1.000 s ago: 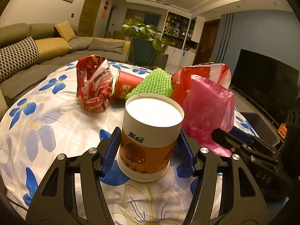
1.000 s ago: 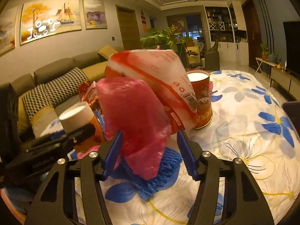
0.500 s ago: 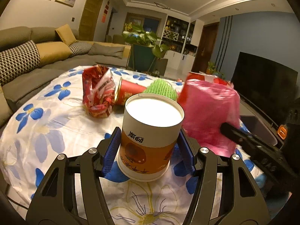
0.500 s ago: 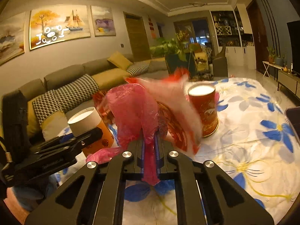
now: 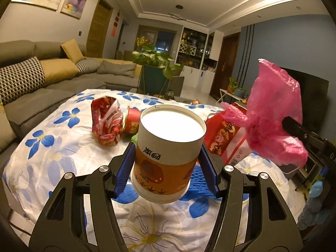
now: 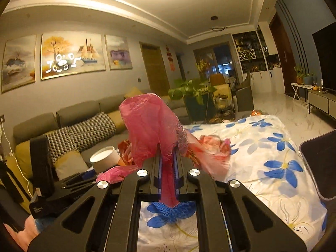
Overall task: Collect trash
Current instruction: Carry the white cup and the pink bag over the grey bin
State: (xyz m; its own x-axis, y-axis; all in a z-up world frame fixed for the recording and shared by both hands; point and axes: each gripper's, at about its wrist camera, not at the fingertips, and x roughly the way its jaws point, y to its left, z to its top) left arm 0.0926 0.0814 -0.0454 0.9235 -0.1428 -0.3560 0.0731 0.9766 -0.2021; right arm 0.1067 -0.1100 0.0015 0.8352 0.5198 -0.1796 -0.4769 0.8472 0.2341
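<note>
A round paper tub [image 5: 168, 157] with a white lid and orange band hangs above the flowered tablecloth [image 5: 52, 153], and my left gripper [image 5: 167, 161] is shut on its sides with the blue pads [image 5: 126, 168]. My right gripper [image 6: 168, 163] is shut on a crumpled pink plastic bag [image 6: 151, 126], held up in the air. That bag [image 5: 271, 121] appears at the right of the left wrist view, above the table's edge. The tub [image 6: 105, 157] and left gripper [image 6: 69, 182] lie to the left in the right wrist view.
On the table lie a crumpled red wrapper [image 5: 105, 124], a red can on its side [image 5: 132, 122], a red-and-white bag [image 5: 226, 140] and blue foam netting [image 6: 172, 210]. A dark bin [image 6: 321, 163] stands off the table's right edge. A sofa [image 5: 42, 79] runs along the left.
My right gripper closed on the pink bag and lifted it off the table. The left gripper raised the tub clear of the cloth. The red-and-white bag tipped over.
</note>
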